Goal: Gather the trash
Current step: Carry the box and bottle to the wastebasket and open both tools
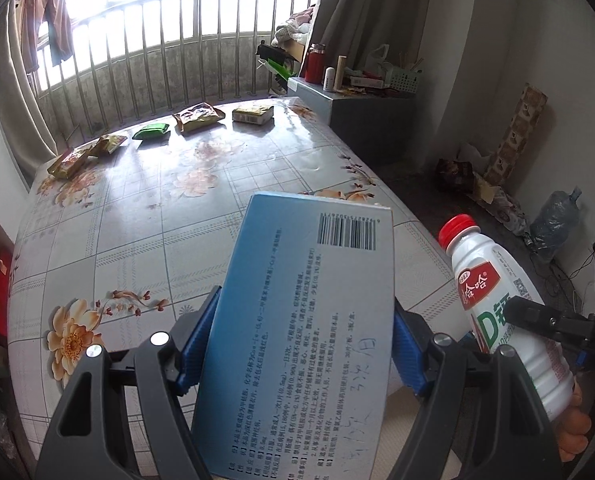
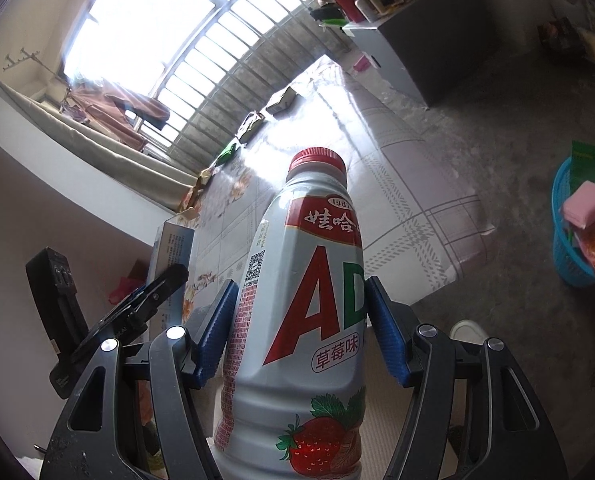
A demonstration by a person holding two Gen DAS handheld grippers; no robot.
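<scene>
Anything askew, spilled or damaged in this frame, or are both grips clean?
Nothing stands out. The left gripper clamps the blue box squarely; the right gripper holds the capped bottle, with no spill. Snack packets sit along the table's far edge.

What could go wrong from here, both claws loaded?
1. The blue box is pinched only by its thin edges in the left claw; it may pivot or slip.
2. The smooth, round bottle may slide in the right claw.
3. The blue basket already looks full, so drops may bounce out.
</scene>
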